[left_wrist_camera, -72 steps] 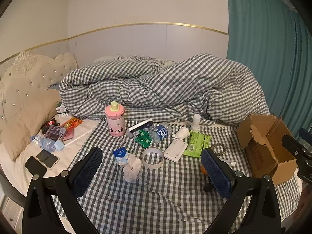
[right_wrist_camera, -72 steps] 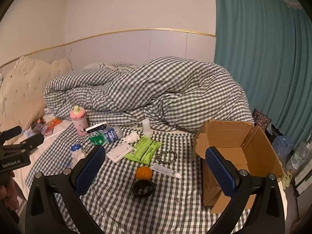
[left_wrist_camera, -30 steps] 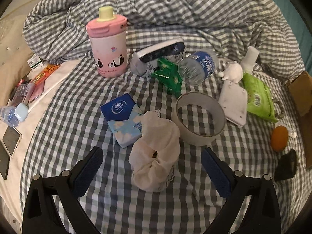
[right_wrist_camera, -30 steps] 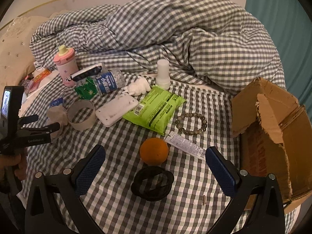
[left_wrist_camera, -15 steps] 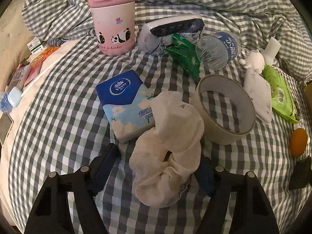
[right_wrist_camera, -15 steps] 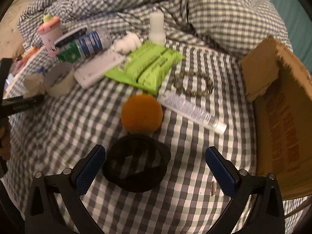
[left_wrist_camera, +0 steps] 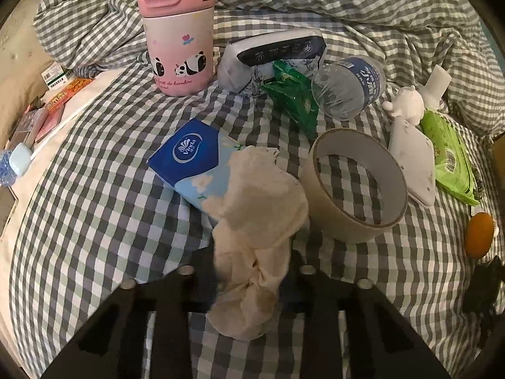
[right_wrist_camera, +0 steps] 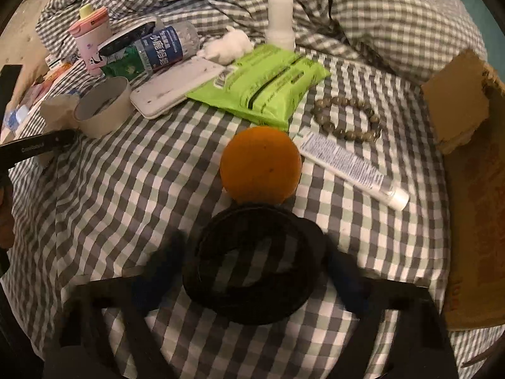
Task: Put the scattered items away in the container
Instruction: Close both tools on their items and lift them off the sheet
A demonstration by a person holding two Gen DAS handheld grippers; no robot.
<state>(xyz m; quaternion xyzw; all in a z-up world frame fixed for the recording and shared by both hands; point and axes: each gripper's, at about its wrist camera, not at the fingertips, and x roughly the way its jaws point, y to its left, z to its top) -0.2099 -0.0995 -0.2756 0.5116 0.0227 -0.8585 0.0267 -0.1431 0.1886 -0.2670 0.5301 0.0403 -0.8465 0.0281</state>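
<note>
On checked bedsheet (right_wrist_camera: 104, 189), rumpled duvet (right_wrist_camera: 378, 9) behind, cardboard box (right_wrist_camera: 473, 205) at right

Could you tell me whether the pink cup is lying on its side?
No, the pink cup stands upright on the bed, lid on top.

1. The cloth (left_wrist_camera: 252, 237) hides the left gripper's (left_wrist_camera: 249, 279) pads and a corner of the tissue pack (left_wrist_camera: 189, 161).
2. The right gripper's (right_wrist_camera: 252, 271) fingers (right_wrist_camera: 157, 271) are smeared by blur.
3. The picture's edge cuts off the cardboard box (right_wrist_camera: 473, 189).
4. The pink bottle's (left_wrist_camera: 178, 41) cap runs off the top.
</note>
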